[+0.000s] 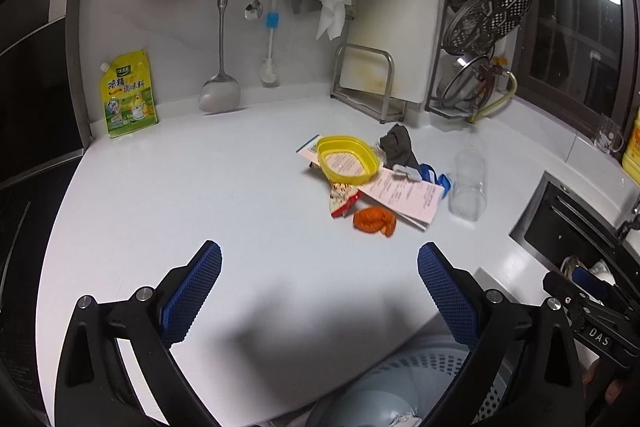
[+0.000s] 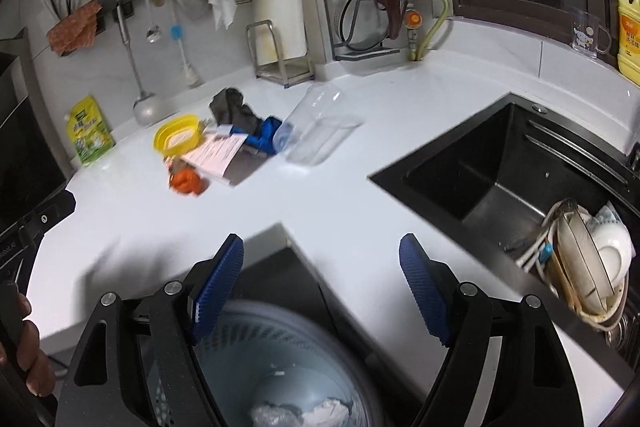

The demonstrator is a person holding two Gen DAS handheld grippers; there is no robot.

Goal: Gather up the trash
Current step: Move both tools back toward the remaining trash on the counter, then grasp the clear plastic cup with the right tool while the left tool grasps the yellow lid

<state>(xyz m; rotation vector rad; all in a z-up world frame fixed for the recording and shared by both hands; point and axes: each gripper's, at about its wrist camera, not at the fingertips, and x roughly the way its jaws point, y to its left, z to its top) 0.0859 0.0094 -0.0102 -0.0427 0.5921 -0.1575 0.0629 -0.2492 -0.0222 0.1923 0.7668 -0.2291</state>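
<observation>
Trash pile (image 1: pixel 376 179) on white countertop (image 1: pixel 224 187), yellow container (image 1: pixel 347 158) atop papers, left gripper (image 1: pixel 319 291) spread wide, empty, right gripper (image 2: pixel 321 283) spread wide, empty, above perforated bin (image 2: pixel 280 359).

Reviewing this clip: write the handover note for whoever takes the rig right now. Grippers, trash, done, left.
Left gripper: open, empty, above the counter.
Right gripper: open, empty, over the bin below the counter edge.
Done: some crumpled white trash already lies in the bin.
Left on the counter, in one pile: orange peel, paper slip, snack wrapper, yellow bowl, dark cloth, blue scrap, clear plastic bottle lying on its side.
</observation>
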